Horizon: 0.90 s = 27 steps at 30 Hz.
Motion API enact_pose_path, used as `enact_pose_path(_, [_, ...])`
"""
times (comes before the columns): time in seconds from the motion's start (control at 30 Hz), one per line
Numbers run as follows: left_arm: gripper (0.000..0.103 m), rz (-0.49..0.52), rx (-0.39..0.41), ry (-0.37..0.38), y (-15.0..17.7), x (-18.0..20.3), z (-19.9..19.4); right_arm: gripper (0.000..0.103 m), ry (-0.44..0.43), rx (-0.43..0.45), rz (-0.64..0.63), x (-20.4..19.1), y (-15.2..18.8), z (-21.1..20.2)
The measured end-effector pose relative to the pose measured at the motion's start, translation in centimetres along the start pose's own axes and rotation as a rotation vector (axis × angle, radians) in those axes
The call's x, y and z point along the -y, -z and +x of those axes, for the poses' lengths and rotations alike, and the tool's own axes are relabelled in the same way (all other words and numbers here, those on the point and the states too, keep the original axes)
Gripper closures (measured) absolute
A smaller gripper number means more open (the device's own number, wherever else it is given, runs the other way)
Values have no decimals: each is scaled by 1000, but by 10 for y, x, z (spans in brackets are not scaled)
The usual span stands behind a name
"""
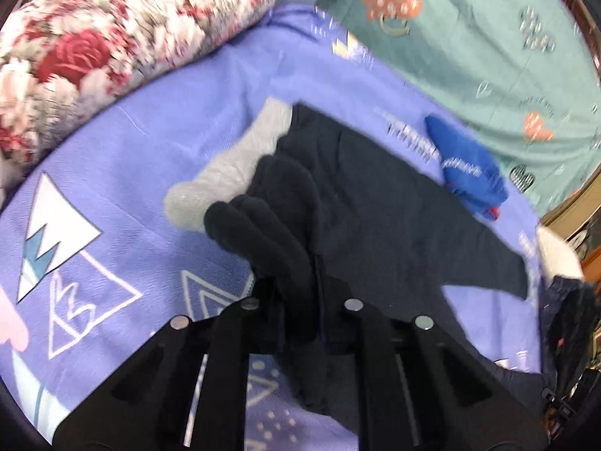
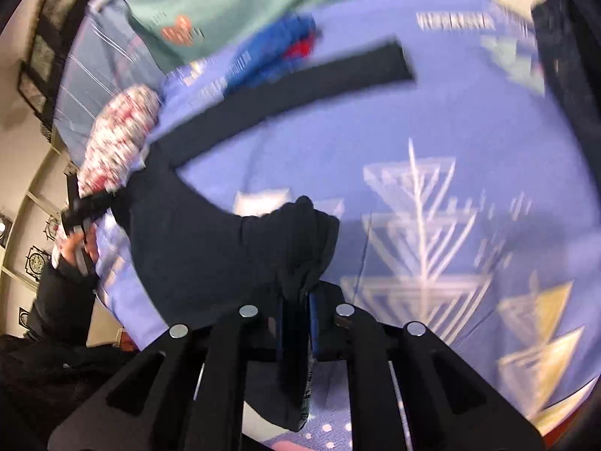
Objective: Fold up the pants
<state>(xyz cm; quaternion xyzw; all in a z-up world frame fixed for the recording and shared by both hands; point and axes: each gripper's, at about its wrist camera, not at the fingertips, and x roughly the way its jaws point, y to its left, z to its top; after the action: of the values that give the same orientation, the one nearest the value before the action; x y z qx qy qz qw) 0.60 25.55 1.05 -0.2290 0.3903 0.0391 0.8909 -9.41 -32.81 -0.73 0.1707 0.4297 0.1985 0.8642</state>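
Dark navy pants (image 1: pixel 360 195) lie partly on a purple patterned bedsheet (image 1: pixel 124 173). My left gripper (image 1: pixel 296 300) is shut on a bunched fold of the pants and holds it above the sheet. In the right wrist view my right gripper (image 2: pixel 296 300) is shut on another bunched edge of the pants (image 2: pixel 210 248). One pant leg (image 2: pixel 300 75) stretches flat across the sheet toward the far right. The left gripper (image 2: pixel 80 210) and the hand holding it show at the left edge of that view.
A floral quilt (image 1: pixel 112 37) lies at the back left. A grey garment (image 1: pixel 233 165) lies beside the pants. A blue garment (image 1: pixel 465 165) lies beyond them. A green sheet with hearts (image 1: pixel 469 37) covers the far side. Furniture stands at the right edge.
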Motion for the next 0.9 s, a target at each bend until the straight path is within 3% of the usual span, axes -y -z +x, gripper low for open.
enact_pose_path(0.17, [93, 2, 9, 32, 14, -8, -37, 95, 19, 104, 11, 13, -33, -47])
enact_pose_path(0.3, [90, 25, -93, 1, 42, -8, -20, 95, 89, 69, 116, 60, -41, -49])
enact_pose_path(0.4, [62, -46, -157, -38, 53, -27, 0, 93, 89, -7, 195, 92, -31, -22])
enact_pose_path(0.43, [47, -76, -168, -35, 55, -33, 4, 90, 85, -26, 203, 94, -25, -15])
enact_pose_path(0.5, [39, -101, -159, -19, 56, -37, 5, 60, 73, -68, 218, 94, -11, -2])
enact_pose_path(0.53, [28, -107, -160, -9, 55, -36, 6, 41, 81, -68, 200, 88, -4, 4])
enact_pose_path(0.57, [19, -114, -163, 3, 54, -35, 8, 36, 79, -70, 181, 84, -1, 7])
enact_pose_path(0.67, [10, -107, -149, -10, 48, -26, 20, 33, 99, -85, 146, 72, 6, 22])
enact_pose_path(0.77, [13, -88, -131, -18, 46, -15, 30, 27, 100, -99, 151, 67, 4, 38])
enact_pose_path(0.8, [20, -82, -128, 3, 46, -10, 32, 26, 87, -104, 149, 65, 3, 43])
enact_pose_path(0.83, [54, -84, -138, 20, 46, -9, 35, 22, 83, -95, 131, 62, 2, 45])
enact_pose_path(0.87, [76, -82, -153, 22, 47, -8, 37, 23, 81, -93, 120, 61, 2, 47])
enact_pose_path(0.9, [81, -84, -152, 39, 49, -10, 36, 28, 83, -87, 106, 60, 2, 47])
